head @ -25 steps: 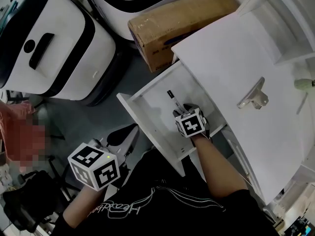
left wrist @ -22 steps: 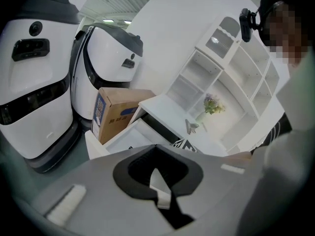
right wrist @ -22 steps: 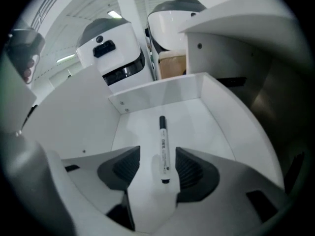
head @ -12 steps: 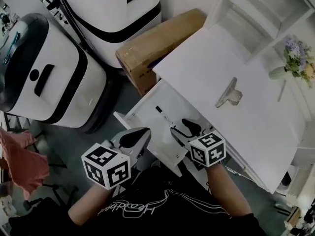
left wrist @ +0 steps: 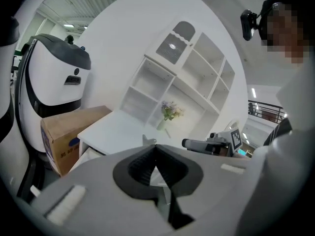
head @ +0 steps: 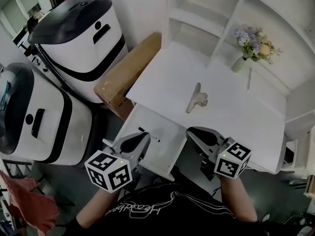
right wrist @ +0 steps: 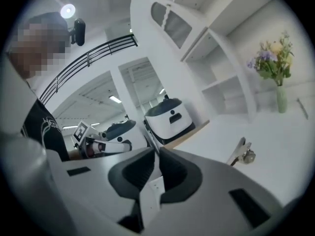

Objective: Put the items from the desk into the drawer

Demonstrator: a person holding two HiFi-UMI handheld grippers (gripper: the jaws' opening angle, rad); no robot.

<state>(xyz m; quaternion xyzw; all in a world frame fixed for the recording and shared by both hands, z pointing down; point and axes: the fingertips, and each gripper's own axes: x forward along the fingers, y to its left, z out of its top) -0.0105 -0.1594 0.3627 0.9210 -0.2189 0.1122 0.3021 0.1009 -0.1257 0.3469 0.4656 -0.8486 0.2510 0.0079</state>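
Holding both claws low in front of an open drawer (head: 167,137) under a white desk (head: 231,114).

Left claw (head: 141,142) and right claw (head: 196,134) each have their jaws together with nothing between them. They sit at the drawer's near edge, one on either side. A black pen (head: 148,134) lies inside the drawer, just beside the left claw. A metal clip (head: 196,98) lies alone mid-desk, beyond the drawer and apart from both claws. A vase of flowers (head: 241,63) stands further back by the shelves (head: 197,14). Left of the desk are a cardboard box (head: 123,80) and two large white-and-black machines (head: 81,38).
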